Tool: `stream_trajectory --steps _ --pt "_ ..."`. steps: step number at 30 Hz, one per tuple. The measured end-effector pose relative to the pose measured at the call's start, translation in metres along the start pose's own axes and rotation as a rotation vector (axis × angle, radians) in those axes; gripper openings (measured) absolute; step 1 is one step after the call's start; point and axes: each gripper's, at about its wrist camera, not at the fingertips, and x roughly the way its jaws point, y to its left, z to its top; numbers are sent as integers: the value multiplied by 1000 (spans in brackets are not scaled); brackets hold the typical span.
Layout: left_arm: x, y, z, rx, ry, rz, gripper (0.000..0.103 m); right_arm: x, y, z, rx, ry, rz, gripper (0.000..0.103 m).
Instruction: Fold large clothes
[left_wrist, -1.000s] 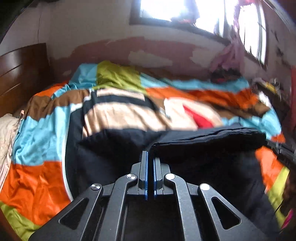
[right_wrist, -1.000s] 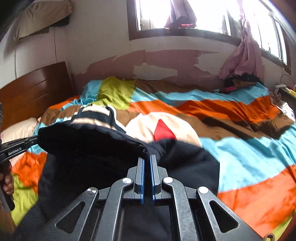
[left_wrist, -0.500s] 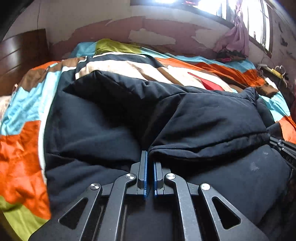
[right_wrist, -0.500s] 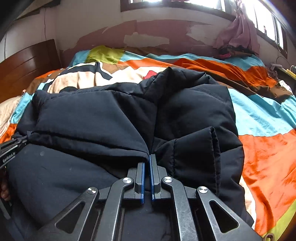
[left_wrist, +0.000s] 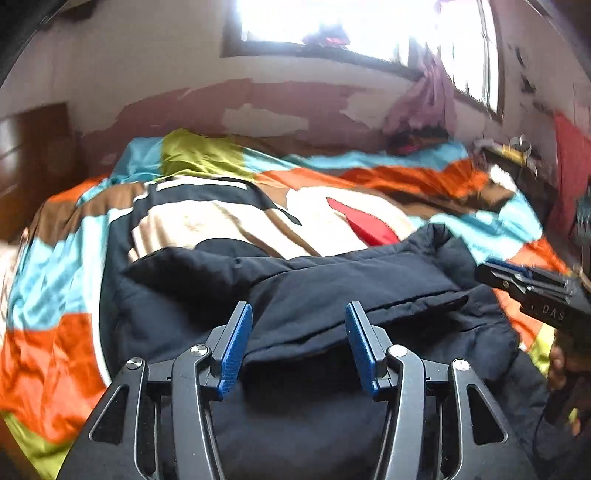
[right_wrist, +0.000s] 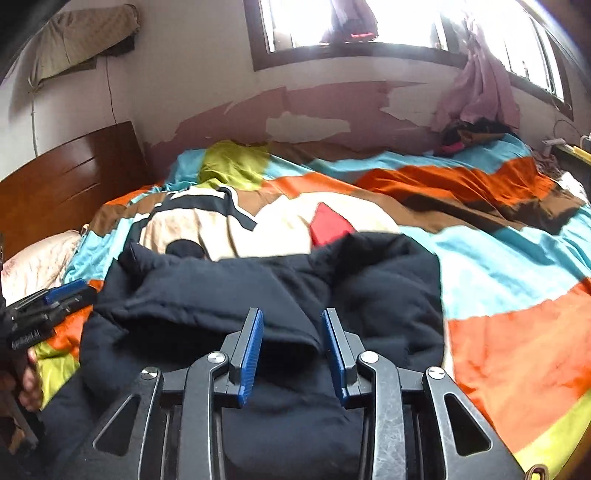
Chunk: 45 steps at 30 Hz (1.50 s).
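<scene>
A black padded jacket (left_wrist: 332, 295) lies folded over on the colourful bedspread; it also shows in the right wrist view (right_wrist: 221, 295). My left gripper (left_wrist: 298, 314) is open and empty, just above the jacket's near folded edge. My right gripper (right_wrist: 292, 318) is open and empty over the jacket's near edge. The right gripper also shows at the right of the left wrist view (left_wrist: 495, 271), and the left gripper at the left of the right wrist view (right_wrist: 66, 290).
The striped bedspread (right_wrist: 498, 258) covers the bed. A wooden headboard (right_wrist: 66, 177) and a pale pillow (right_wrist: 37, 262) are at the left. A wall with a window (right_wrist: 369, 22) stands behind. Clothes (right_wrist: 469, 133) are piled at the far right corner.
Both grippers were shut on the jacket's edge, carried it forward and laid it down. Both have now opened, let go of the jacket and drawn back.
</scene>
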Motion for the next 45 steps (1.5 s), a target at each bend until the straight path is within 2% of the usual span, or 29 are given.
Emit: stream_trajectory --steps 2,4,7,10,15,19,22,24,26,28,31,33,36,38,40,42,45 --pt "20 -4 -2 34 56 0 46 15 8 4 -21 27 11 31" --pt "40 -5 -7 66 116 -28 46 30 14 2 -54 53 14 26" --pt "63 -6 -20 127 175 -21 44 48 14 -6 -80 98 15 25" --pt "78 -11 -31 161 197 1 44 67 9 -20 -97 145 11 17" --pt "96 -15 -39 163 206 36 44 101 -2 -40 -67 221 4 9" --pt "78 -11 -34 138 230 39 44 85 -3 -40 -20 210 2 8" --pt "40 -5 -29 81 210 21 44 44 -5 -36 3 164 18 13" --pt "9 -4 -25 35 179 42 44 18 -4 -32 1 131 2 13" --pt "-18 -5 -22 -2 149 62 50 -13 -3 -27 12 107 -3 17" --pt "-54 -8 -21 -35 103 62 65 -40 0 -24 16 86 -4 34" --pt "-98 -17 -22 -56 45 68 78 -86 5 -23 22 41 -10 52" --pt "-122 -25 -22 -66 22 58 79 -110 10 -22 20 23 -10 56" --pt "-148 -37 -24 -76 15 54 79 -142 18 -24 15 -1 -8 74" --pt "-169 -46 -28 -80 -9 43 80 -164 26 -27 2 -25 -1 81" --pt "-183 -55 -32 -73 -22 40 87 -184 33 -31 0 -37 -3 92" --pt "-198 -61 -37 -72 -40 48 96 -200 38 -37 10 -57 3 96" --pt "-220 -68 -48 -74 -81 56 97 -217 47 -45 1 -66 13 99"
